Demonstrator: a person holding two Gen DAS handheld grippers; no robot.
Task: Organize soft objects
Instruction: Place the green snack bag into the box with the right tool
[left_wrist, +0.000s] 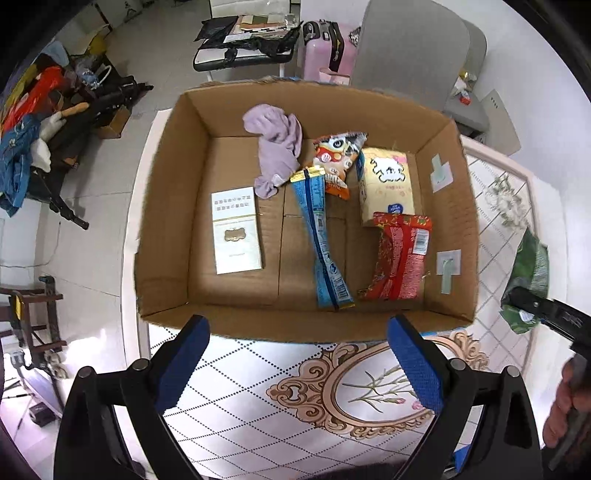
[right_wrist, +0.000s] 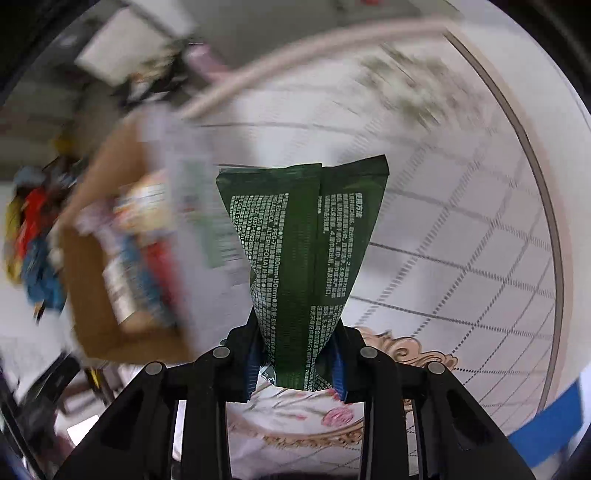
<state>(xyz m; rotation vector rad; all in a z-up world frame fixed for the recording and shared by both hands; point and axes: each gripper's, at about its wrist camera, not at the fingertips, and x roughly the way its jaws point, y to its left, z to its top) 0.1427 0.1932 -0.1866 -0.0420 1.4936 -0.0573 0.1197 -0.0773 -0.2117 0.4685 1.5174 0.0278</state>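
Observation:
A cardboard box (left_wrist: 173, 206) sits on the table and holds a lilac cloth (left_wrist: 277, 147), an orange snack bag (left_wrist: 334, 158), a blue packet (left_wrist: 321, 236), a yellow tissue pack (left_wrist: 388, 184), a red packet (left_wrist: 400, 258) and a white flat box (left_wrist: 236, 229). My left gripper (left_wrist: 299, 363) is open and empty just before the box's near wall. My right gripper (right_wrist: 295, 363) is shut on a dark green packet (right_wrist: 303, 236), held above the table to the right of the box (right_wrist: 96, 280). The green packet (left_wrist: 528, 273) and right gripper also show at the right edge of the left wrist view.
The table (left_wrist: 258, 402) has a patterned white cloth with a gold ornament. A grey chair (left_wrist: 410, 48) stands behind the box. Cluttered bags and tripods (left_wrist: 55, 122) lie on the floor at left. The right wrist view is motion-blurred.

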